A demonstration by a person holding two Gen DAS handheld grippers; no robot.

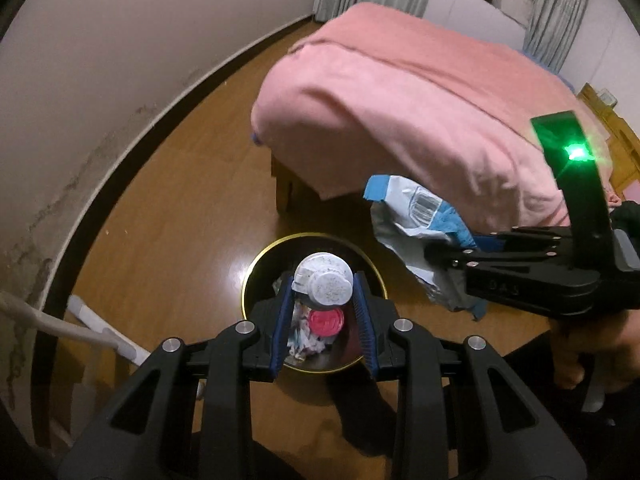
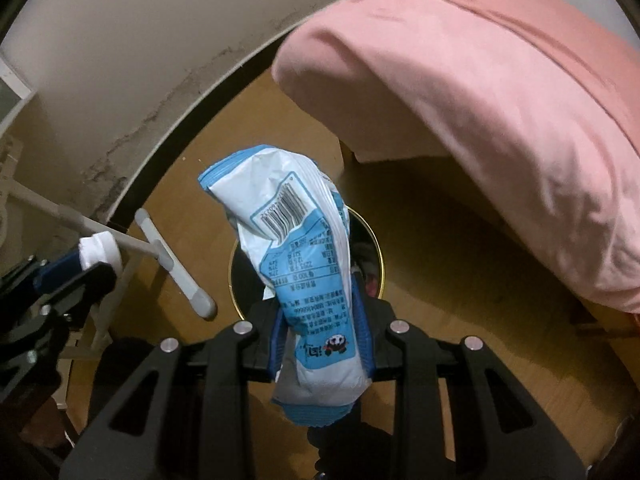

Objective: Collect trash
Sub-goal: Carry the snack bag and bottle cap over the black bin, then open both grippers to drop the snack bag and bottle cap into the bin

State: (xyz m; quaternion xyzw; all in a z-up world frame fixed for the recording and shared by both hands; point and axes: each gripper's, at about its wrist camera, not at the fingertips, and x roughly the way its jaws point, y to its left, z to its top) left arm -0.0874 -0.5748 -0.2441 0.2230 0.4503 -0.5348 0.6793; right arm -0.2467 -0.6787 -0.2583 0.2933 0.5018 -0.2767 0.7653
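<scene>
Jaws of my left gripper (image 1: 325, 312) were clamped on a white plastic bottle (image 1: 325, 284), which hung right above the black gold-rimmed trash bin (image 1: 372, 276) on the wooden floor (image 1: 168, 208). Crumpled wrappers and a pink lid (image 1: 327, 322) lay inside. Those of my right gripper (image 2: 320, 332) pinched a blue-and-white snack bag (image 2: 296, 240) over the bin's far rim, near the bed corner with its pink blanket (image 1: 400, 112).

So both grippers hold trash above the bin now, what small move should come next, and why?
Probably open the left gripper: its white bottle hangs right over the open trash bin, so it should drop in. The right gripper and its blue-and-white wrapper can follow.
</scene>
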